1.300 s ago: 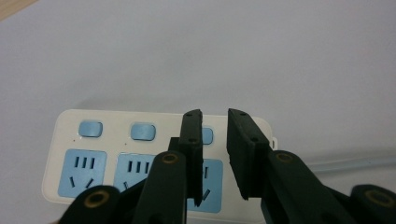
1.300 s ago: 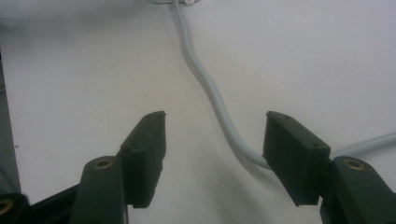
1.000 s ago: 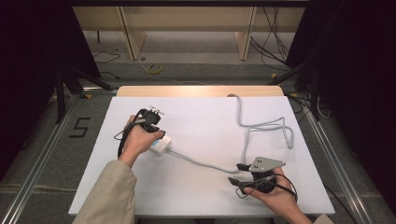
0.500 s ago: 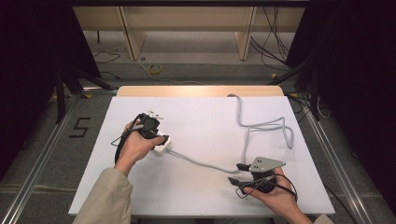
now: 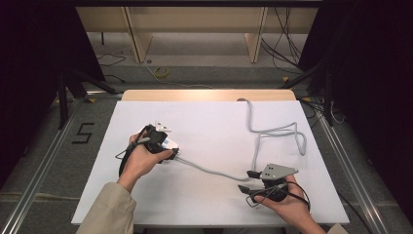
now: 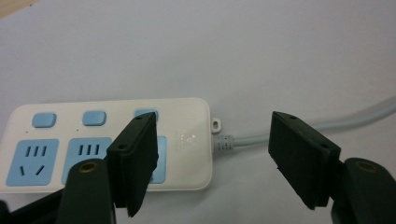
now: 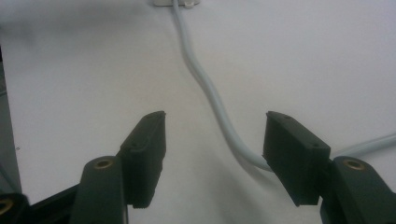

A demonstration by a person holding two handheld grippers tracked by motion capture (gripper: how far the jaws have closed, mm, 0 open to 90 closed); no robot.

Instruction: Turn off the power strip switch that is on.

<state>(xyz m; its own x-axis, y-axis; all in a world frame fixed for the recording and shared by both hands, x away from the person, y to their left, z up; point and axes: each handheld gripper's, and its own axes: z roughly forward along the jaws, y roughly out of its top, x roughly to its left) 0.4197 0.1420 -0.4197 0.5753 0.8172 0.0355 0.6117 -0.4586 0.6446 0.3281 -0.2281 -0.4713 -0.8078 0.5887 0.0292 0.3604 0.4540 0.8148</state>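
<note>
A white power strip (image 6: 187, 121) with blue sockets and buttons lies flat on the white table (image 5: 214, 122). Its grey cable (image 6: 247, 138) runs off to the right. My left gripper (image 6: 212, 123) hovers over the strip's cable end; its jaws have just been opening and stand wide, pressing on nothing. In the high view the left gripper (image 5: 163, 144) and hand cover most of the strip (image 5: 169, 142). The cable (image 5: 209, 170) leads to my right gripper (image 5: 246, 180), which is open. Its jaws straddle the cable (image 7: 205, 84) without touching it, and the strip's end (image 7: 176, 2) shows at the top edge.
Past the right gripper the cable loops (image 5: 287, 131) across the right half of the table and drops over the far edge (image 5: 241, 101). Beyond the table stand wooden furniture legs (image 5: 136, 39) and loose floor cables (image 5: 160, 72). A metal rail (image 5: 44, 165) runs along the left.
The left hand and its gripper have shifted slightly toward the near side, over the strip. The right hand and gripper have stayed where they were.
</note>
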